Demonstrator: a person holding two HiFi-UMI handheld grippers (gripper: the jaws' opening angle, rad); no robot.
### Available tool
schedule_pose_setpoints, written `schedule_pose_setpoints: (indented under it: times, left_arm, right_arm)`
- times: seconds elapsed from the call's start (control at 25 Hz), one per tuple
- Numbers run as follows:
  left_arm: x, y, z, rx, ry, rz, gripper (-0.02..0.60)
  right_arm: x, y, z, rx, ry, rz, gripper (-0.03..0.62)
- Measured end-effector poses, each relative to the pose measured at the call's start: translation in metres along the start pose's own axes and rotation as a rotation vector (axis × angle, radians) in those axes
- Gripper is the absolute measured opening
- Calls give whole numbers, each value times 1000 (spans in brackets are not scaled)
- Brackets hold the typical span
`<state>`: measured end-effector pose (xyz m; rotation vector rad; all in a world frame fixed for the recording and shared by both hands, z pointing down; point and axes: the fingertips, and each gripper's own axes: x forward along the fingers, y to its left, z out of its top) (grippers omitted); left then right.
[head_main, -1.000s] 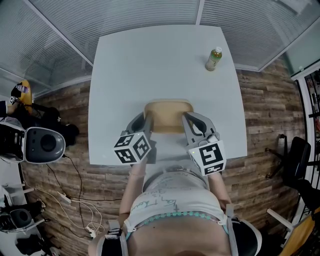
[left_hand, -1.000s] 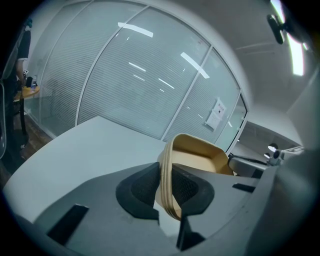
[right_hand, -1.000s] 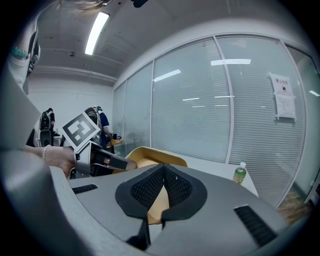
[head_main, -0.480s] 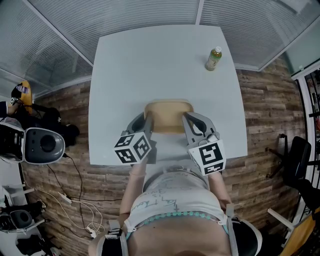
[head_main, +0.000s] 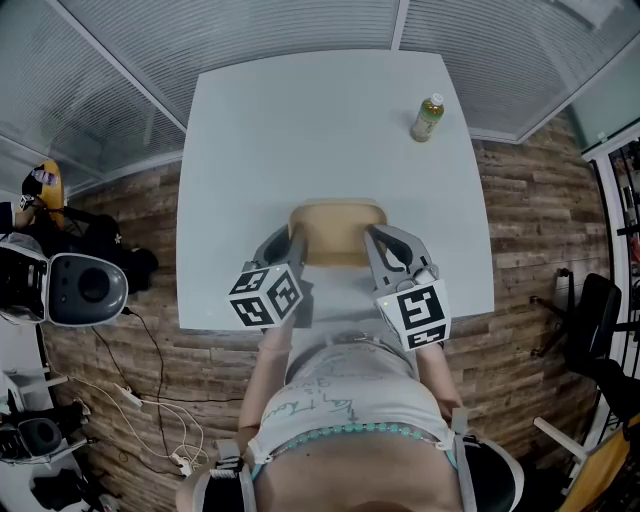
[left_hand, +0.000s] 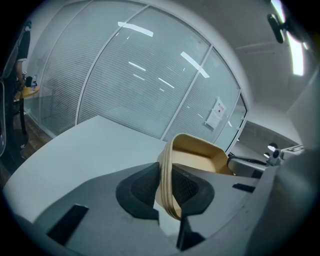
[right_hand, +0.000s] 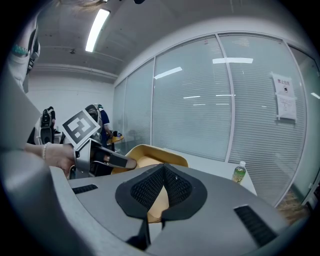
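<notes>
At the worktop's (head_main: 300, 120) near edge, a tan tray (head_main: 336, 225) is clamped at opposite rims by left tongs (head_main: 295, 240) and right tongs (head_main: 371, 240), both angled inward.

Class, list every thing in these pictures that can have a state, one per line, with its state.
Left tool: shut on the tray's left rim.
Right tool: shut on the tray's right rim.
Tray: open side up, nothing seen inside, held at both sides.
Bottle: upright, capped, standing apart on the table.
</notes>
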<state>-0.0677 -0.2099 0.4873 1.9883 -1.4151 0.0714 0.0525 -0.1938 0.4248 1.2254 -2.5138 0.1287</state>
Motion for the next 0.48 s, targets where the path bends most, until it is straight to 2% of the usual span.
schedule_pose_setpoints:
  times: [0.48]
  left_arm:
    - [2,1,1,1,0,-1,40]
  right_arm:
    - [2,0,-2,-6,9,3,0]
